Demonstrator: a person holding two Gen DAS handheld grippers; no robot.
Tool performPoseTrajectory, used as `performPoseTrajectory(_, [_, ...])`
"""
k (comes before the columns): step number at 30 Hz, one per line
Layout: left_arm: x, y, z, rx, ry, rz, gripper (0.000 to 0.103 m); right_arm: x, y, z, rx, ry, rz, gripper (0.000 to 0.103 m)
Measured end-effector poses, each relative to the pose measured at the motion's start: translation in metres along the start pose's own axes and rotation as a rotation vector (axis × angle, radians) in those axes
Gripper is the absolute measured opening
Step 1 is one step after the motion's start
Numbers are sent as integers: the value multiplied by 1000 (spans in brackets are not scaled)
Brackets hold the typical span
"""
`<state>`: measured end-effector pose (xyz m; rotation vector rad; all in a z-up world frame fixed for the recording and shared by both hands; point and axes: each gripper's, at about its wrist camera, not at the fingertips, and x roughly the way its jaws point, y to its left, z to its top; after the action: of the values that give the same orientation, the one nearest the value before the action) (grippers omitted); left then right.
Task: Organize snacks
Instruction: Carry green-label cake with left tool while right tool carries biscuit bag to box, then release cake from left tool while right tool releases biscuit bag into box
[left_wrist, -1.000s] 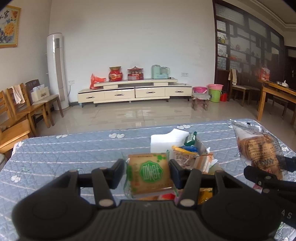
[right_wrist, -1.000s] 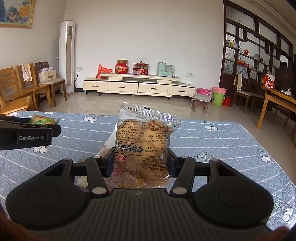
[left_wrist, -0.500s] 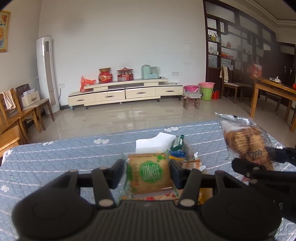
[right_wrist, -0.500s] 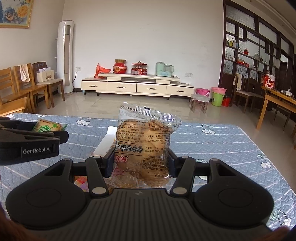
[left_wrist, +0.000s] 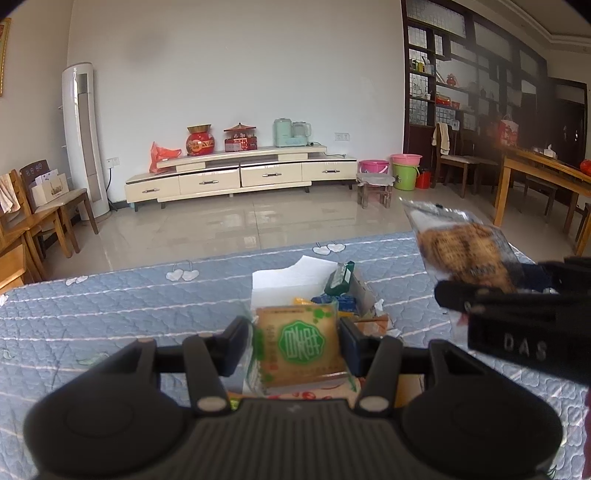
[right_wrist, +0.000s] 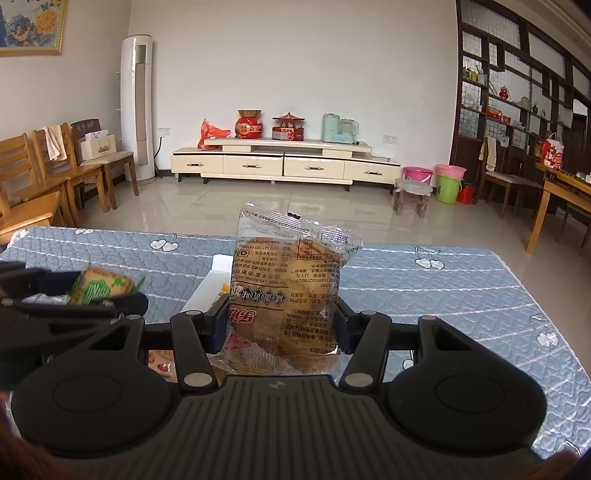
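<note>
Lifted higher since a second ago, both claws, with more floor in view and the box lower under the left one. Clamped between the fingers of the left claw (left_wrist: 295, 341): one flat square biscuit packet (left_wrist: 301, 345), glossy tan film with a green scalloped badge, upright, face toward the camera. Clamped between the fingers of the right claw (right_wrist: 280, 325): one clear crinkled cookie bag (right_wrist: 288, 291), round brown cookies inside, printed label upside down, top seal splayed above the fingertips. Off to the right of the left claw, that same bag, held at about the same height. Just below and beyond the left claw, one open white cardboard box (left_wrist: 291, 277), flap raised at the far side, with green, blue and yellow wrappers heaped inside; count unclear. Under everything, a quilted blue cloth (left_wrist: 110, 306) with white stitched lines and heart patterns. Farther off, glossy tiled floor and a long cream cabinet (left_wrist: 240, 175) against the wall.
</note>
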<state>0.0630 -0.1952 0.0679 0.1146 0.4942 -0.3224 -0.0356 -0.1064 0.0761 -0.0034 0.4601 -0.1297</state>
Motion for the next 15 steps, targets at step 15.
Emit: performPoseTrajectory(15, [23,-7,2,-2,27,-22,52,46,-11,10,-25,73,74,68])
